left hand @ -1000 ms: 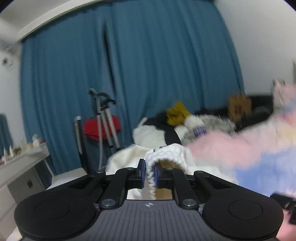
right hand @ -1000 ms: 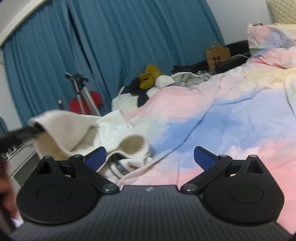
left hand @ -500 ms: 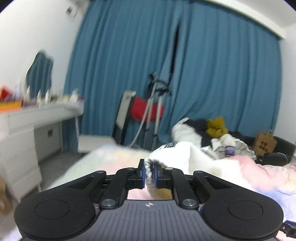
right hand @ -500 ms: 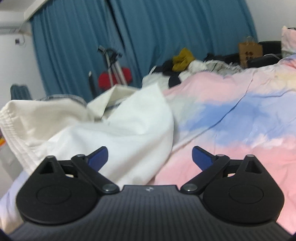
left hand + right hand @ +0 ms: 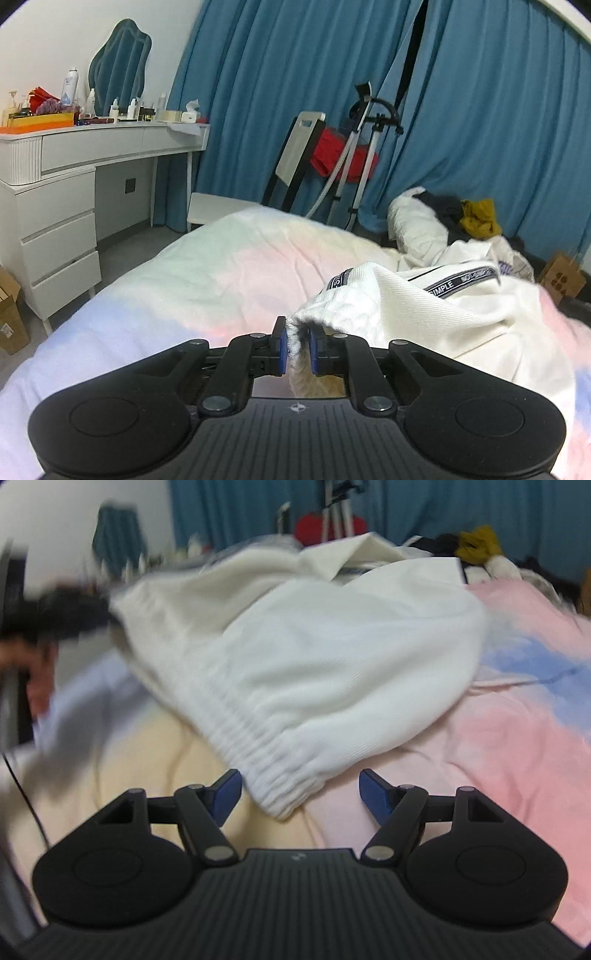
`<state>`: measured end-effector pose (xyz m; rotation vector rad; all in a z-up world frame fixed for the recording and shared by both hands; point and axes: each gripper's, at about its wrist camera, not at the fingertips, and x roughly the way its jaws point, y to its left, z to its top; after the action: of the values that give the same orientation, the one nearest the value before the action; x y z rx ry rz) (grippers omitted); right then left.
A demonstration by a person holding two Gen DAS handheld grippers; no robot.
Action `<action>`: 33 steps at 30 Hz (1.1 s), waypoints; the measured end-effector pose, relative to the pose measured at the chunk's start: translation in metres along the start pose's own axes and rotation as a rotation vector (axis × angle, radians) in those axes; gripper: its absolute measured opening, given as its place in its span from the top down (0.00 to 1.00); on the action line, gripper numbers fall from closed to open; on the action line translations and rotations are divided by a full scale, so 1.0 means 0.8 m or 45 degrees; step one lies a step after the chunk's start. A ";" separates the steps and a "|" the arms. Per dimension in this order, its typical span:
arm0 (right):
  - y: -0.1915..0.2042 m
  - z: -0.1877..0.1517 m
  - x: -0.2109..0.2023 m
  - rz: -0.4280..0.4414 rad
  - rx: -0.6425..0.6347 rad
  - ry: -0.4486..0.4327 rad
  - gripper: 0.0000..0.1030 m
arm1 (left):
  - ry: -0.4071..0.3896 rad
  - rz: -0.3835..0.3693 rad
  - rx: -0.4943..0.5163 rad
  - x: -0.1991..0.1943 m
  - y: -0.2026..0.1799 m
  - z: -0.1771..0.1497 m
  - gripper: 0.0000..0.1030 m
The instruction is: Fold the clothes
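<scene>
The left tongs point(image 5: 297, 345) pinch the ribbed hem of the white garment point(image 5: 424, 317), which lies on the bed point(image 5: 184, 291). The right tongs point(image 5: 301, 794) gape wide, empty, around its hem corner.

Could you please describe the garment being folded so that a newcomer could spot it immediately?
On the pastel bedspread, nearer than the clothes pile by the blue curtain, lies a white sweatshirt. Only it has a black "SIMPLE" band and a ribbed hem pinched in the left claw.
</scene>
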<state>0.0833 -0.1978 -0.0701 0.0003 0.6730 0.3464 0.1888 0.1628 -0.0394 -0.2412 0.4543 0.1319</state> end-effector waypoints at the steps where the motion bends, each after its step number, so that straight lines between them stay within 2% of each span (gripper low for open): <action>1: 0.005 -0.003 0.008 -0.011 -0.040 0.022 0.30 | 0.009 0.006 -0.002 0.007 -0.003 0.001 0.87; 4: 0.001 -0.002 0.025 -0.038 -0.025 0.027 0.34 | 0.031 0.013 -0.003 0.016 -0.006 0.003 0.86; 6: -0.006 -0.004 0.014 -0.039 0.011 0.004 0.44 | 0.047 0.021 0.018 0.019 -0.008 0.001 0.85; 8: -0.010 -0.002 -0.002 -0.072 0.041 -0.056 0.53 | 0.075 0.026 0.042 0.023 -0.011 -0.001 0.84; 15: -0.038 0.019 -0.055 -0.188 0.184 -0.354 0.59 | 0.162 0.001 0.146 0.030 -0.019 -0.023 0.78; 17: -0.038 0.022 -0.052 -0.218 0.187 -0.344 0.59 | 0.156 0.004 0.223 0.023 -0.028 -0.037 0.71; 21: -0.047 0.013 -0.032 -0.203 0.246 -0.215 0.59 | 0.140 0.011 0.385 0.007 -0.046 -0.064 0.53; 25: -0.050 0.004 -0.008 -0.187 0.282 -0.120 0.59 | 0.068 0.054 0.547 -0.012 -0.065 -0.080 0.42; 30: -0.044 -0.001 -0.010 -0.205 0.267 -0.154 0.60 | -0.092 0.141 0.824 -0.025 -0.092 -0.104 0.39; 33: -0.044 0.000 -0.014 -0.220 0.250 -0.188 0.60 | -0.174 0.145 0.906 -0.027 -0.106 -0.115 0.40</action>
<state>0.0862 -0.2344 -0.0673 0.1528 0.5537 0.1116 0.1467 0.0559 -0.0928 0.4904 0.3546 0.0898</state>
